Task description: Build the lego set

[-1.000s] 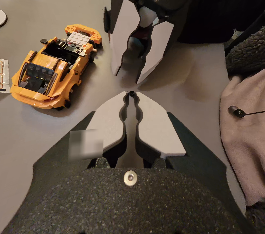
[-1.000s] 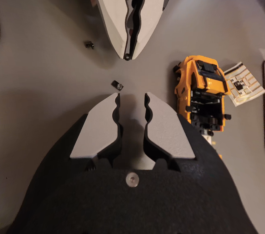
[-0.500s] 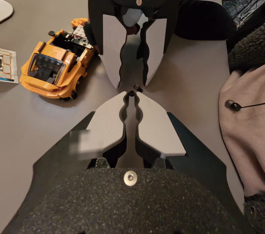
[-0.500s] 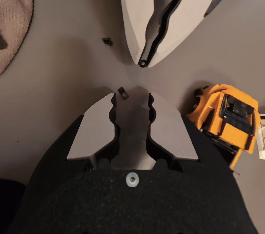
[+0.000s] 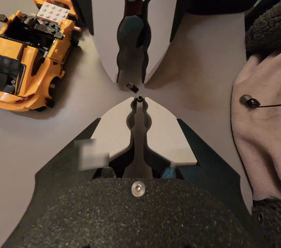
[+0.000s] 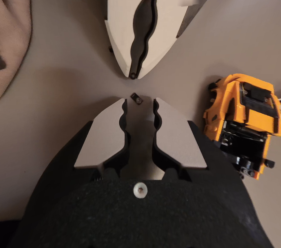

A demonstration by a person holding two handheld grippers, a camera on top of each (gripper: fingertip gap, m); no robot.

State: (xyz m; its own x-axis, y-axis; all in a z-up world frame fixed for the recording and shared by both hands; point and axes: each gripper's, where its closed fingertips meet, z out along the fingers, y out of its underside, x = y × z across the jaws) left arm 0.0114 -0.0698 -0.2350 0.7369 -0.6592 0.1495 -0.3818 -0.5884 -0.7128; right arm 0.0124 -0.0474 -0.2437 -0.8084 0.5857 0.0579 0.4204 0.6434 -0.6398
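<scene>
My left gripper is shut on a tiny black round piece at its fingertips; it also shows in the right wrist view, pointing at me. My right gripper is open, its tips on either side of a small black flat piece that lies on the grey table; the same gripper and piece show in the left wrist view. The two grippers face each other tip to tip, a short gap apart. The orange lego car stands at the left, and at the right in the right wrist view.
A pinkish cloth with a black cord toggle lies at the right edge of the left wrist view, dark fleece above it. Another small black piece peeks out beside the left gripper. The grippers are tip to tip, or close to it.
My right gripper has moved closer, and the flat black piece now lies between its open tips. The left gripper still holds the round piece. The car looks nearer in both views.
</scene>
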